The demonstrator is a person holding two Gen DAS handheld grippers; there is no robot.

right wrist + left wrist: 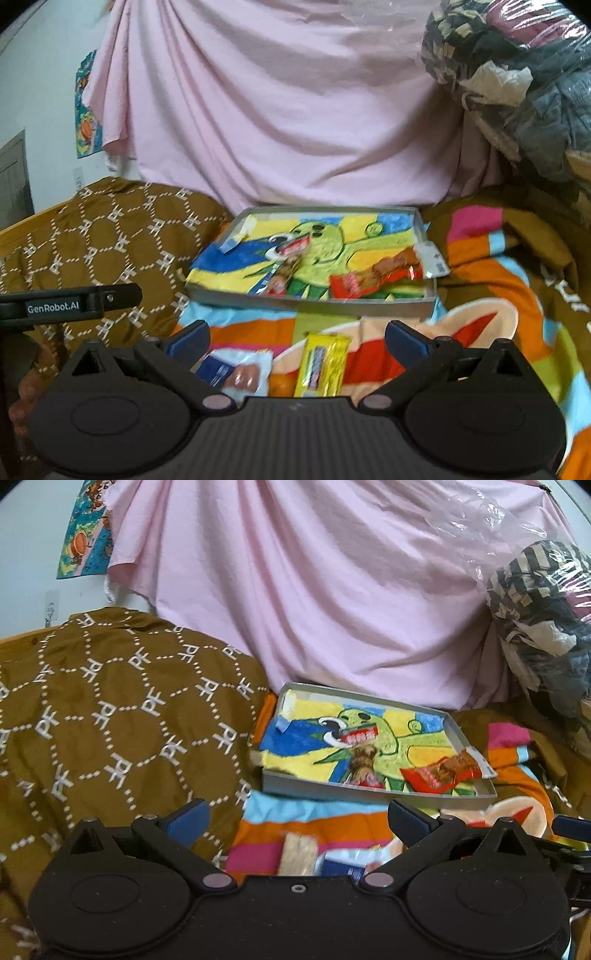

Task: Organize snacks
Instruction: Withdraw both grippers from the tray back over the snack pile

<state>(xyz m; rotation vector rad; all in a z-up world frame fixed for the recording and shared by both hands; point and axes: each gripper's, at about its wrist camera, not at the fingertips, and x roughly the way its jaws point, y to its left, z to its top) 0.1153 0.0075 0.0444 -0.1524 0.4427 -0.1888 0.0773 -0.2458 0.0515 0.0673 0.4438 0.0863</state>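
A shallow grey tray (373, 800) (306, 301) lined with a bright cartoon drawing lies on a striped towel. Inside it are a red snack packet (443, 773) (373, 280) at the right and a slim brown packet (364, 764) (286, 273) near the middle. My left gripper (297, 818) is open and empty, short of the tray; a beige wafer bar (297, 853) and a blue-and-white packet (345, 862) lie between its fingers on the towel. My right gripper (297, 338) is open too, above a yellow bar (323, 365) and the blue-and-white packet (232, 371).
A brown patterned cloth (110, 709) covers the left. Pink fabric (314, 590) hangs behind the tray. A clear bag of dark striped clothes (543, 620) sits at the upper right. The left gripper's arm (70, 301) shows at the right view's left edge.
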